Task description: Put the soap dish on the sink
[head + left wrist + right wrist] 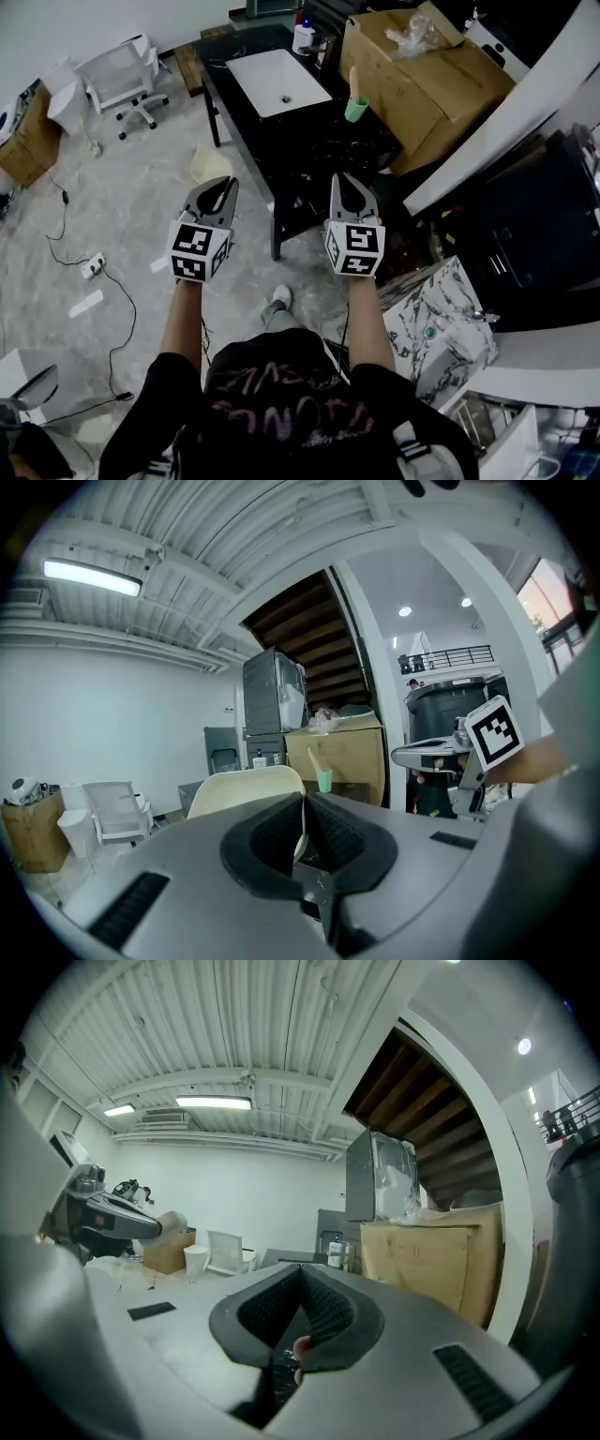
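The cream soap dish (pixel 210 165) sticks out ahead of my left gripper (pixel 222 186), which is shut on its rim; in the left gripper view the dish (pixel 246 790) rises behind the jaws and its thin edge is pinched between them. It hangs over the floor, left of the black table (pixel 302 150). The white rectangular sink (pixel 278 82) is set into that table's far end. My right gripper (pixel 349 181) is level with the left one, over the table's near end, shut with nothing in it (pixel 300 1275).
A green cup (pixel 356 108) with a brush stands on the table right of the sink, a soap bottle (pixel 303 37) behind it. A big cardboard box (pixel 427 80) lies to the right. White chair (pixel 124 77), cables and a power strip (pixel 92 268) occupy the floor at left.
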Demonstrator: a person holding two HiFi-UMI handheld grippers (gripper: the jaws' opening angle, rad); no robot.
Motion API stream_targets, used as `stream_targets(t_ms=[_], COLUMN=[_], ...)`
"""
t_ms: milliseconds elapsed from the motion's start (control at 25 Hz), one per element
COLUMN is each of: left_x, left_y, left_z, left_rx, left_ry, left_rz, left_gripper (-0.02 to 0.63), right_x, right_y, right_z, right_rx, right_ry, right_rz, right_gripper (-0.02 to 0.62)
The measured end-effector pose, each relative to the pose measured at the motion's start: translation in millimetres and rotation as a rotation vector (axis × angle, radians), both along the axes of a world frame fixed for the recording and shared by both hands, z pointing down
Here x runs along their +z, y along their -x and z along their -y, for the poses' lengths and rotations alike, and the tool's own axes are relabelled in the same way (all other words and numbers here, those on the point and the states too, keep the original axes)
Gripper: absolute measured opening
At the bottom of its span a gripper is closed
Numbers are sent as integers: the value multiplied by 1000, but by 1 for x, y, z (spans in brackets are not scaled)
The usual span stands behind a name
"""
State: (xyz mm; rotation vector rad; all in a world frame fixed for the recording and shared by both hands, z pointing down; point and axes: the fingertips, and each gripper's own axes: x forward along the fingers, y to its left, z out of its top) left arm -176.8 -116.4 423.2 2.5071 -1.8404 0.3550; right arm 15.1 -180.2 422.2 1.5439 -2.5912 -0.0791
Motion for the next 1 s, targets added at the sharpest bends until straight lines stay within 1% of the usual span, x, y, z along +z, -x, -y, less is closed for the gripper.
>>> stream_targets(t_ms=[280, 520, 760, 1000], left_x=[6, 1, -2, -5], left_y=[-2, -8, -16, -27], left_z=[80, 136, 172, 188], left_rx=[24, 47, 52, 69], left_ry=[26, 30, 33, 36], left_rz=[0, 17, 27, 35], left_gripper=[23, 23, 23, 23], right_x=[0, 0, 1, 1], right_y=[2, 3, -2, -11], right_z=[79, 132, 166, 178], right_rx=[14, 14, 13, 26], right_ry=[22, 32, 50, 55], right_rz=[-2, -2, 19, 24], right_gripper=[15, 15, 15, 15])
